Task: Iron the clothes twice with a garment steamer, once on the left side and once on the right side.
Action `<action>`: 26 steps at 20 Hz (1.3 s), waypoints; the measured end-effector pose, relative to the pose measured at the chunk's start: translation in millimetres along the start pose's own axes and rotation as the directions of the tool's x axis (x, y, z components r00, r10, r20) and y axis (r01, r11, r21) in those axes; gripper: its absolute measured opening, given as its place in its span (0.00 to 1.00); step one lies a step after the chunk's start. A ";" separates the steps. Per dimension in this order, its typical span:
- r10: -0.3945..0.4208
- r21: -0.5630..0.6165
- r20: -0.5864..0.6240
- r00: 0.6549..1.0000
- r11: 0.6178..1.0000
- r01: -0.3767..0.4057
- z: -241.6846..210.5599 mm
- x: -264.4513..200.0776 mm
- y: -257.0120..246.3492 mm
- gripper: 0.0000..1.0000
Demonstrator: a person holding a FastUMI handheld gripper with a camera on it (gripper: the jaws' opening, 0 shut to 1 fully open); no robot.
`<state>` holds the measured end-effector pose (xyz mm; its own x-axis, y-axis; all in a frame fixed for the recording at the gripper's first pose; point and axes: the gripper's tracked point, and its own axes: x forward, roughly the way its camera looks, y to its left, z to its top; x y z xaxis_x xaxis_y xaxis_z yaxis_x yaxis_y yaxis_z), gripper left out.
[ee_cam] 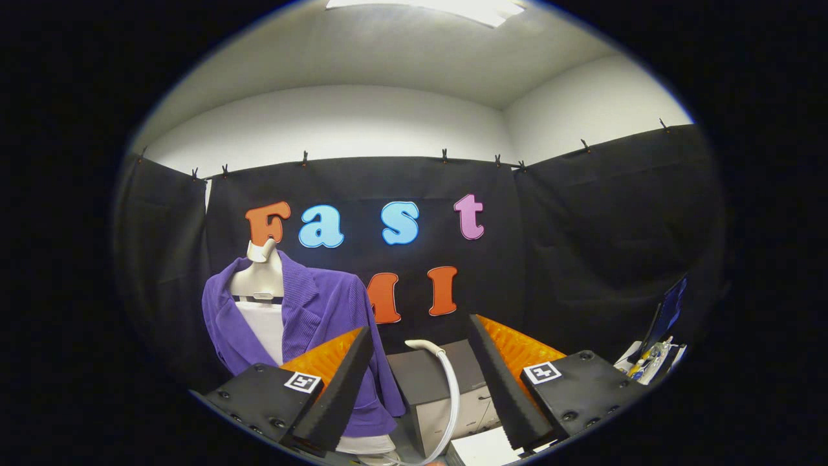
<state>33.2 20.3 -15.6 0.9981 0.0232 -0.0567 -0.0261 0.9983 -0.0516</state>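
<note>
A purple ribbed jacket (317, 310) over a white top hangs on a pale headless mannequin (259, 275), beyond my left finger and partly hidden by it. A white hose with a curved end (446, 375), part of the garment steamer, rises between my fingers, ahead of them. It arches over a grey and white box-like unit (433, 388). My gripper (420, 340) is open, fingers wide apart, with nothing between the fingers; the hose stands farther off and touches neither.
Black cloth walls enclose the booth on all sides behind the mannequin. Beyond my right finger a dark screen (669, 310) stands over a cluster of small items (650, 359) on a white surface. A white sheet (482, 450) lies low between the fingers.
</note>
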 end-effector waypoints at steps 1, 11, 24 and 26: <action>0.005 -0.003 -0.007 1.000 1.000 -0.005 -3.5 10.3 -2.0 0.98; 0.061 -0.007 -0.108 0.992 0.998 -0.062 -50.6 175.8 -49.3 0.99; 0.165 -0.014 -0.372 0.913 0.983 -0.183 -202.2 399.4 -63.7 0.99; 0.183 0.001 -0.414 0.892 0.980 -0.201 -229.9 421.8 -57.9 0.99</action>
<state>443.0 -39.9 -265.8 0.8625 0.1814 -0.4725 -0.2259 0.9734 -0.0387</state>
